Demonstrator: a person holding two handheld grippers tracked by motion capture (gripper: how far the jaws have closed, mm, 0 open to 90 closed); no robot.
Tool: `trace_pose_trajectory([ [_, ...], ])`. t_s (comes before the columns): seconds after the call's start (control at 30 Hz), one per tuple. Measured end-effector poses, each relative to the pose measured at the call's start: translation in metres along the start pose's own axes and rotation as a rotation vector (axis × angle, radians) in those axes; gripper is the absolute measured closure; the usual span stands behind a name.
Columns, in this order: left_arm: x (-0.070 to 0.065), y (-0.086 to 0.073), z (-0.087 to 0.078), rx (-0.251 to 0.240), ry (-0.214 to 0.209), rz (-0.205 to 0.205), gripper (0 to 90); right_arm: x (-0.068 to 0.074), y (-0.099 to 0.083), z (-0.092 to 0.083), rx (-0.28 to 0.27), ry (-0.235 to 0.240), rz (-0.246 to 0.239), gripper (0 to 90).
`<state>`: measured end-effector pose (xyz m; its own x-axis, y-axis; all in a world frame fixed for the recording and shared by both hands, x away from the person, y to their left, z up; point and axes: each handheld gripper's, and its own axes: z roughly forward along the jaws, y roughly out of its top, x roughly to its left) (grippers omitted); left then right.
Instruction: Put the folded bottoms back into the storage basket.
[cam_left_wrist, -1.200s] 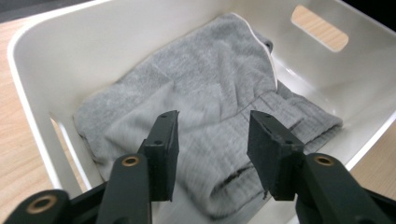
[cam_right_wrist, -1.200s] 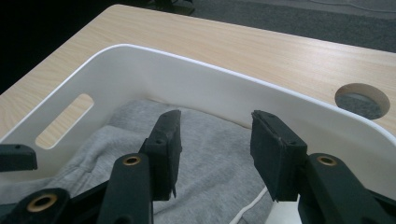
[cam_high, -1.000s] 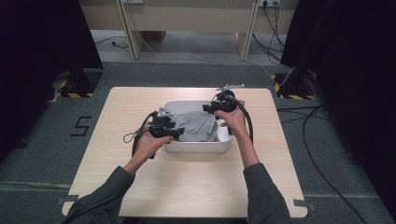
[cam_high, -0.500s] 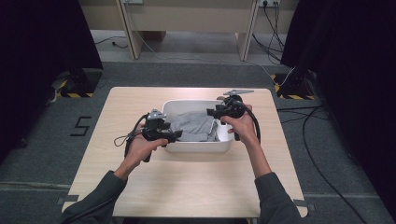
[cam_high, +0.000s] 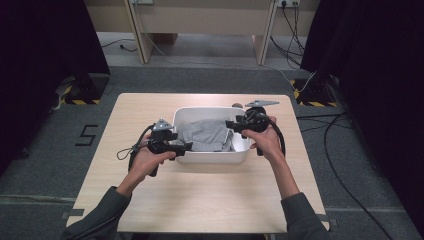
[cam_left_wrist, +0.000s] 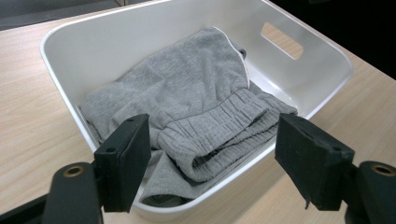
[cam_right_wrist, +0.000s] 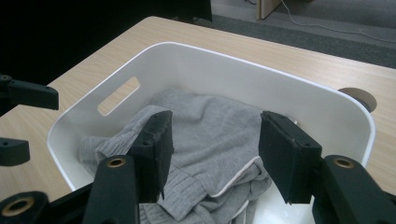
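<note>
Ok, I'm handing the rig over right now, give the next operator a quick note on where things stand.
Left gripper: open, jaws just been opening, nothing between them, at the bin's left edge.
Right gripper: open, jaws just been opening, holding nothing, over the bin's right side.
Crumpled grey fabric garment lies inside the white plastic bin on the light wooden table.
Done: garment binned and released.
Left: probably just pull both grippers clear.

I see grey sweat shorts (cam_left_wrist: 196, 107) bunched up inside the white tub (cam_high: 210, 156), soft fleece, folded loosely. Ribbed elastic waistband (cam_left_wrist: 224, 135) lies toward the tub's near-left rim, a thin white-edged hem on top. The tub sits mid-table, cut-out handle slot (cam_left_wrist: 281, 39) in its end wall.
</note>
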<state>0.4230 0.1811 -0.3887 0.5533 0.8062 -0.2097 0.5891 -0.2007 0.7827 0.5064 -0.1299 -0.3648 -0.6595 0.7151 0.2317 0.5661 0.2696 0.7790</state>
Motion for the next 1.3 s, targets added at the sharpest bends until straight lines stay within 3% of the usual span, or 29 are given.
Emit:
trace_pose_trajectory([
  [0.8, -0.005, -0.018, -0.029, -0.034, -0.019, 0.013, 24.1, 0.0, -0.03, -0.042, -0.063, -0.021, -0.005, 43.5],
  [1.3, -0.007, -0.04, -0.048, -0.055, -0.017, 0.016, 23.9, 0.008, -0.058, -0.064, -0.076, -0.031, -0.011, 42.9],
])
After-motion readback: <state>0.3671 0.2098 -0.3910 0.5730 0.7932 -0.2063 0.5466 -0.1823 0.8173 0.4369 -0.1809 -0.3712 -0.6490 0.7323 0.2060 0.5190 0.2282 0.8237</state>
